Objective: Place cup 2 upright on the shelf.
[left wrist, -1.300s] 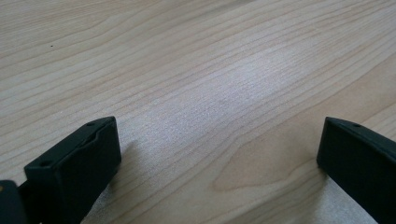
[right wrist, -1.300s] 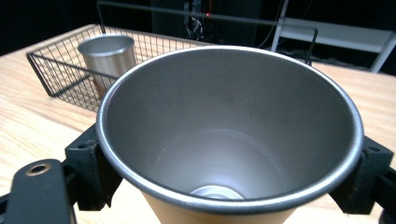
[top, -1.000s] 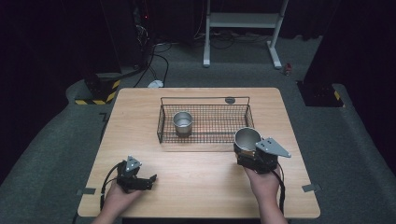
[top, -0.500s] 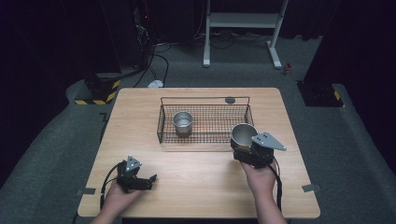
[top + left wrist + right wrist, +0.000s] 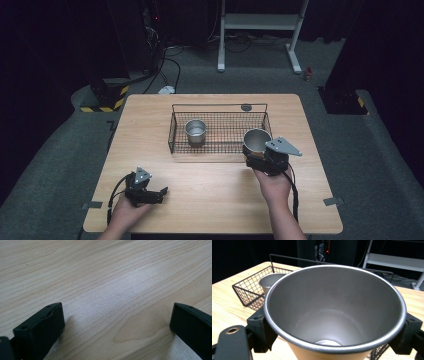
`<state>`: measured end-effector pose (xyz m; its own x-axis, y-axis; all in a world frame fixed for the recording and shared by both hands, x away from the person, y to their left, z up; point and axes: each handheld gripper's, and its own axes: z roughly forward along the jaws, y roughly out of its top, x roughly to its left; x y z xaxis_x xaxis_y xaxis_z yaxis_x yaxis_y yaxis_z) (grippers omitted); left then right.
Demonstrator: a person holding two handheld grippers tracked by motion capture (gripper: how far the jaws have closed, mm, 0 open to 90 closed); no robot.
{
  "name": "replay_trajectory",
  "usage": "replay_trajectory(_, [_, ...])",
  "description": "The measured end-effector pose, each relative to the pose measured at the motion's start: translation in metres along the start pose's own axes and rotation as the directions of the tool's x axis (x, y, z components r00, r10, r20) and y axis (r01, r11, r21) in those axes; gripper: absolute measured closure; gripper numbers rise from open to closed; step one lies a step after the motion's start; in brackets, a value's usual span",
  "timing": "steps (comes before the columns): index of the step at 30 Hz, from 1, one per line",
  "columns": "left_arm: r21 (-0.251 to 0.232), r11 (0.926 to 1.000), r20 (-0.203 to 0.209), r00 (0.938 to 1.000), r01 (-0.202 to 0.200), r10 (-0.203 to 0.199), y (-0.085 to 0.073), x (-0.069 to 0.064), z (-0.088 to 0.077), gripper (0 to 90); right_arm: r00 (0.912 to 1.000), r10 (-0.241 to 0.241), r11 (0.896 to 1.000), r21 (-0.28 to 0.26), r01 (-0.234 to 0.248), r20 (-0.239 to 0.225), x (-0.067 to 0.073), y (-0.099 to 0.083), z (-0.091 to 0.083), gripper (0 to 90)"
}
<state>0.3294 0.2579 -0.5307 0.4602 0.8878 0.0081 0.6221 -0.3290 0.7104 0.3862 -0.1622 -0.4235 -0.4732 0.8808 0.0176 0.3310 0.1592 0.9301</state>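
Observation:
My right gripper [image 5: 256, 150] is shut on a steel cup [image 5: 257, 140], holding it upright above the front right corner of a black wire basket [image 5: 174, 131]. In the right gripper view the steel cup [image 5: 337, 315] sits between both black jaws, its mouth open and nothing inside. A second steel cup [image 5: 195, 131] stands inside the basket at its left half; the same second cup [image 5: 270, 281] shows behind the held one. My left gripper [image 5: 157, 192] rests open on the table near the front left. Bare wood lies between its fingers [image 5: 41, 327].
The wooden table [image 5: 210, 200] has free room across its front and middle. A small dark round disc [image 5: 246, 107] lies just behind the basket. Beyond the table stand a white frame [image 5: 260, 30] and cables on the grey floor.
My right gripper has carried the held cup a little left and toward the basket, lifting it slightly. The left gripper has not moved.

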Motion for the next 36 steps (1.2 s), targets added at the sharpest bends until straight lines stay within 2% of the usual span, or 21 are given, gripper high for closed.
replay_trajectory(17, [0.003, 1.0, 0.0, 1.0, -0.004, 0.004, 0.0, 0.0, 0.0, 0.1, 1.0, 0.0, 0.999, -0.036, 0.0, -0.008, 0.002, 0.022, 0.004, 13.5])
replay_trajectory(20, [0.003, 1.0, -0.001, 1.0, -0.004, 0.004, 0.0, 0.0, 0.0, 0.1, 0.9999, 0.006, 1.0, -0.027, -0.006, -0.011, 0.001, 0.026, 0.006, 13.5])
replay_trajectory(23, [0.003, 1.0, -0.001, 1.0, -0.005, 0.005, 0.0, 0.0, 0.0, 0.1, 1.0, -0.004, 0.999, -0.033, 0.004, -0.001, 0.001, 0.029, 0.007, 13.6])
replay_trajectory(36, [0.003, 1.0, 0.005, 1.0, -0.001, 0.001, 0.0, 0.0, 0.0, 0.0, 0.9996, 0.014, 0.999, -0.038, -0.013, 0.025, -0.007, 0.045, 0.024, 13.5])
